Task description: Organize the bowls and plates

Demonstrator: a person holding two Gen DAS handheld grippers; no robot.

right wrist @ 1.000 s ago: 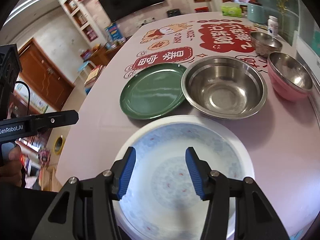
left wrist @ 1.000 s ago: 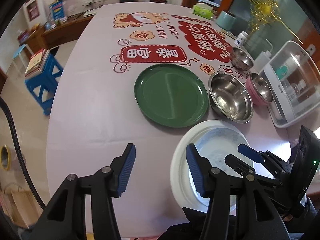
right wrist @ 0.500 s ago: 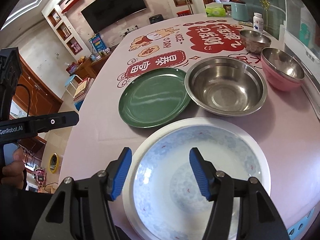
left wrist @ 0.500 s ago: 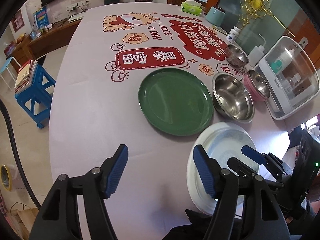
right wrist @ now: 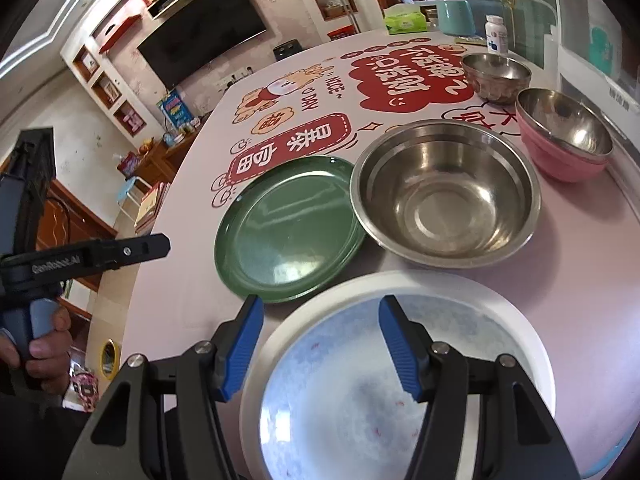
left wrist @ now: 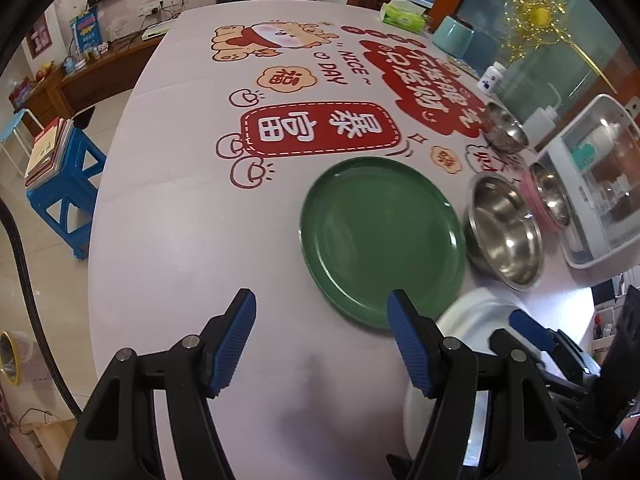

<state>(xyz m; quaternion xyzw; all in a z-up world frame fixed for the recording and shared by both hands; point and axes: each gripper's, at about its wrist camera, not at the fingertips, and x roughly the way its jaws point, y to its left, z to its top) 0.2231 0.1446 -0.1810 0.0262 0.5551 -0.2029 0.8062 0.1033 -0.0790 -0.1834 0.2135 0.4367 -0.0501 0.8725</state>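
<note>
Nearest to the person, at the table's (left wrist: 168, 208) front edge, sits a white plate (right wrist: 460, 300) with a pale blue patterned centre. It looks like glazed ceramic — prob. the heaviest and most breakable piece here, stiff, slick; best taken by its broad raised rim, pads across the lip. The right gripper (right wrist: 320, 334) hangs above that plate's near-left part, jaws parted, having just widened, nothing between the blue pads but air. Its left pad sits over the rim at about 9 o'clock; the right pad is over the patterned well.

The left gripper (left wrist: 320, 338) is likewise parted and empty, jaws just widened, over bare cloth. From it, the white plate is at 4 o'clock, partly behind its right finger.

Next out: a green plate (right wrist: 288, 232), at 12 o'clock from the right gripper and 1 o'clock from the left. Shallow, glossy, thin upturned lip — prob. light, stiff and slippery; grip the rim edge-on.

Just right of it, rims very close, a large steel bowl (right wrist: 444, 192). Light, rigid, slick; pinch the wall at the rolled rim.

Farther, at 2 o'clock: a pink bowl w/ a steel liner (right wrist: 564, 140), then a small steel bowl (right wrist: 496, 74). All apart from both grippers.
</note>
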